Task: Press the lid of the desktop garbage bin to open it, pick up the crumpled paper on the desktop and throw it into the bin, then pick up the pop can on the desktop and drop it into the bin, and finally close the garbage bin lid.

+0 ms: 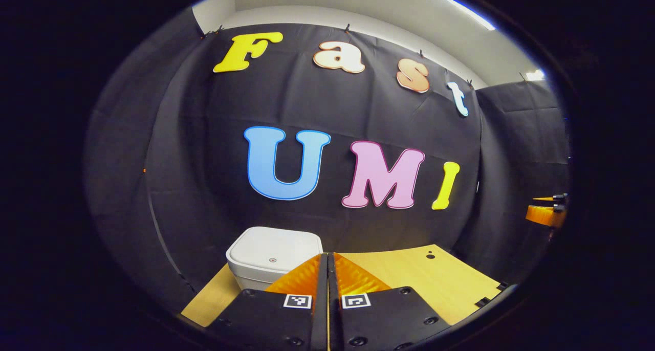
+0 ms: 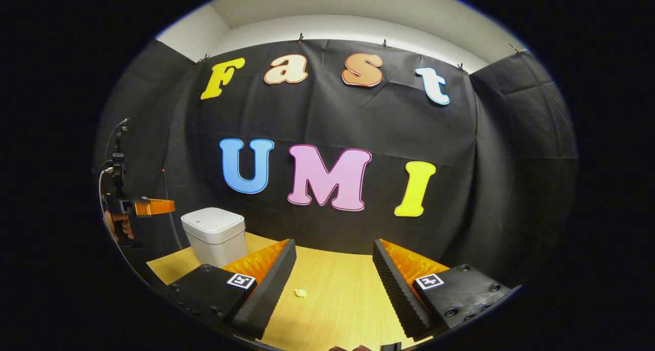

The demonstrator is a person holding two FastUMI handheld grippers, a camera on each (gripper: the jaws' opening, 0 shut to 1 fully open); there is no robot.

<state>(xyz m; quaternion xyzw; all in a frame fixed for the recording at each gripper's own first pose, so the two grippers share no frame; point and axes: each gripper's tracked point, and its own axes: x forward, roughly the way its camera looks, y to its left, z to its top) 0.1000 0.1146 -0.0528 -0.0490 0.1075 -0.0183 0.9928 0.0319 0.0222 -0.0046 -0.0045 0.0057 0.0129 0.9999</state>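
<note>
Left gripper view: my left gripper (image 1: pixel 327 261), fingers pressed together, faces the closed bin (image 1: pixel 274 256).
Right gripper (image 2: pixel 333 269): mine, spread above the paper (image 2: pixel 300 292).
Risk: an off-centre press may shove the bin.

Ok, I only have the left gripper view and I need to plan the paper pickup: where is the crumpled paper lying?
Observer: The crumpled paper lies on the wooden table, between the fingers of the right gripper and nearer its left finger.
Operator: Is that gripper ready to take it?
Observer: Its jaws stand wide open with nothing held.
Operator: How does my left gripper sit relative to the bin?
Observer: In the right gripper view, the left gripper hangs in the air beside the garbage bin, at about lid height, with a gap between them.
</note>
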